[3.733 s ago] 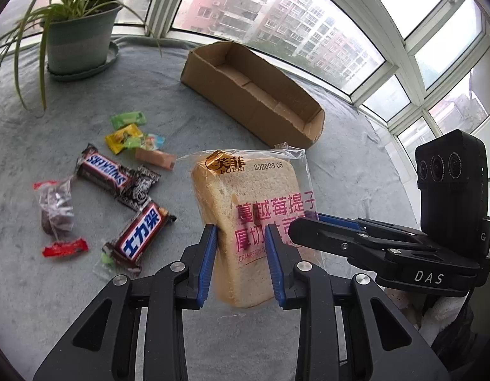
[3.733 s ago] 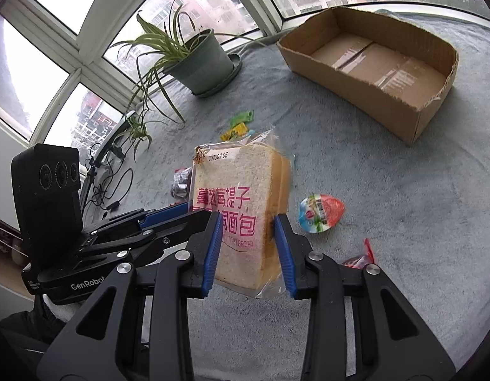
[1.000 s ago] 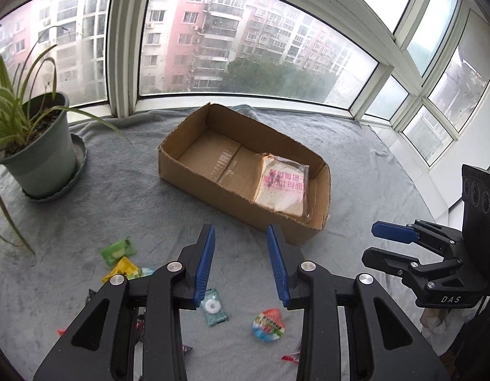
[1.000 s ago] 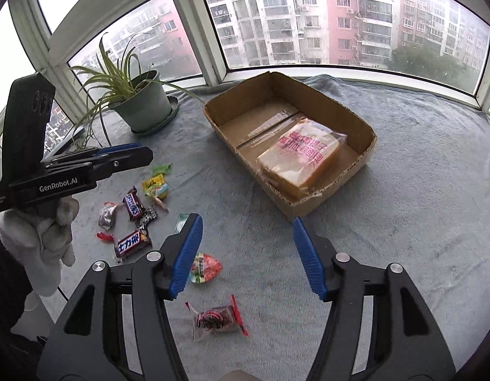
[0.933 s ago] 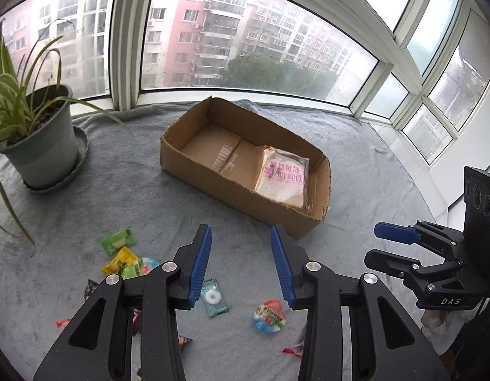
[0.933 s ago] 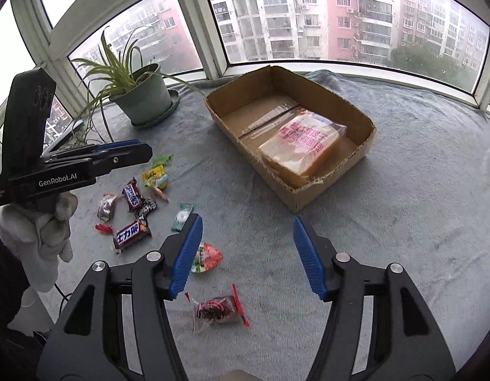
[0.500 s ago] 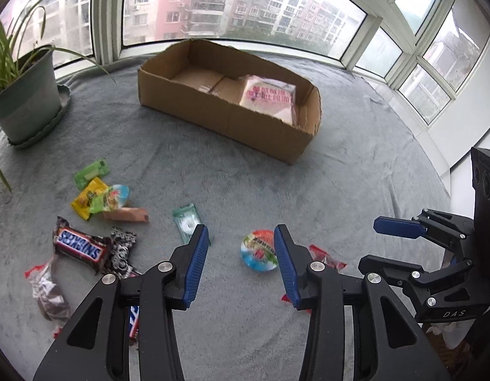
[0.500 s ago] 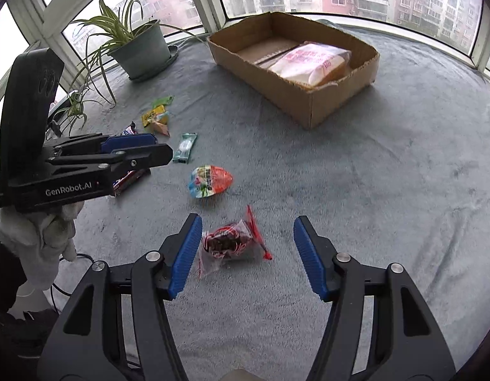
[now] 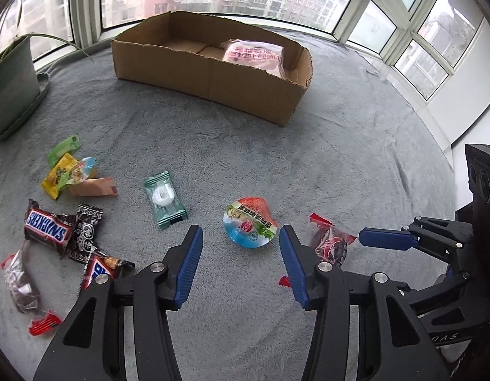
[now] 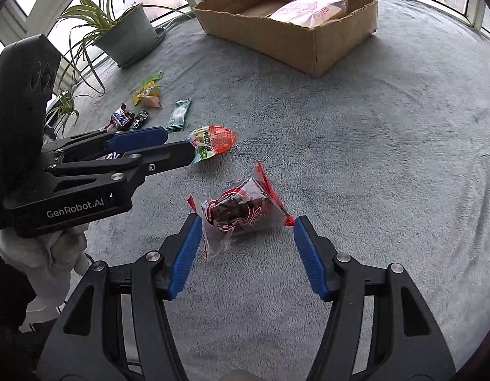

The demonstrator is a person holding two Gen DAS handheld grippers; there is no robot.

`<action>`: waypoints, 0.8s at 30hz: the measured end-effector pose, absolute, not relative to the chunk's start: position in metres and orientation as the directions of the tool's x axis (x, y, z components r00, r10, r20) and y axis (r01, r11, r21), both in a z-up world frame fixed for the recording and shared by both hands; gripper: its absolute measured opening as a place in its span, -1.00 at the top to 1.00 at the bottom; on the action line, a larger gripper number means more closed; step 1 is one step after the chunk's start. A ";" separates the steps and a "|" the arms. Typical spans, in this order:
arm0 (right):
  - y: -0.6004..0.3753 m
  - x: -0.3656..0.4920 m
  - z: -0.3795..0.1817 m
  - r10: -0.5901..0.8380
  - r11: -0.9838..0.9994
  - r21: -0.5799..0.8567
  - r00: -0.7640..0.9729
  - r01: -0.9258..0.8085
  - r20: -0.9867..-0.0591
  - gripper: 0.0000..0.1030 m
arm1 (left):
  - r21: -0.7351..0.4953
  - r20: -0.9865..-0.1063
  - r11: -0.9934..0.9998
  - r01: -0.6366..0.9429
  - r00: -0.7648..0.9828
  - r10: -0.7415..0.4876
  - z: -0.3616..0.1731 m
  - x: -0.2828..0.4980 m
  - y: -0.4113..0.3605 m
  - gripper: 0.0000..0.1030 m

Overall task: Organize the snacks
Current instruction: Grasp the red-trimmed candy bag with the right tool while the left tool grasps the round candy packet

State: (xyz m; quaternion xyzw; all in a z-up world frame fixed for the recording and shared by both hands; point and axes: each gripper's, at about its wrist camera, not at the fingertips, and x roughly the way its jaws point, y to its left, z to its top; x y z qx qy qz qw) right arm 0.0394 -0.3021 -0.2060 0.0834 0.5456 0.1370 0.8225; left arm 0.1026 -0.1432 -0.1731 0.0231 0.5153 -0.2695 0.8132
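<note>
Bread in a pink-printed bag (image 9: pixel 254 53) lies at the right end of the cardboard box (image 9: pixel 213 73) on the far side of the grey surface (image 9: pixel 340 165). Nearer left, a bar wrapper reads SNICKERS (image 9: pixel 48 229). Left tongs (image 9: pixel 240 255) gape just short of a round jelly cup (image 9: pixel 248 227); right tongs (image 10: pixel 246 238) are spread around a red-edged candy packet (image 10: pixel 241 214).

One brown cardboard box (image 9: pixel 210 73) sits at twelve o'clock, holding one clear-wrapped bread loaf with pink print (image 9: pixel 254 53). One grey-green plant pot (image 9: pixel 10 85) stands at ten o'clock. On the grey cloth lie two Snickers bars (image 9: pixel 48 229), two red-ended clear packets of dark snacks (image 10: pixel 241 212), one round red-and-blue jelly cup (image 9: pixel 248 225), one teal candy wrapper (image 9: pixel 164 195), one black patterned wrapper (image 9: pixel 86 230), and four small sweets at nine o'clock: green (image 9: pixel 63 150), yellow (image 9: pixel 57 174), pale blue (image 9: pixel 81 168), tan (image 9: pixel 92 187).
</note>
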 end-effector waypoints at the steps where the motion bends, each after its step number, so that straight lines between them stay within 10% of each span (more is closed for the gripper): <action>1: -0.301 0.040 -0.207 0.317 0.948 0.287 0.367 -0.135 -0.875 -0.22 | -0.239 -0.852 0.851 0.467 0.320 -0.414 -0.174 0.103 -0.145 0.05; 24: -0.281 0.053 -0.214 0.310 0.950 0.273 0.363 -0.150 -0.879 -0.25 | -0.204 -0.866 0.842 0.499 0.309 -0.392 -0.193 0.115 -0.162 0.05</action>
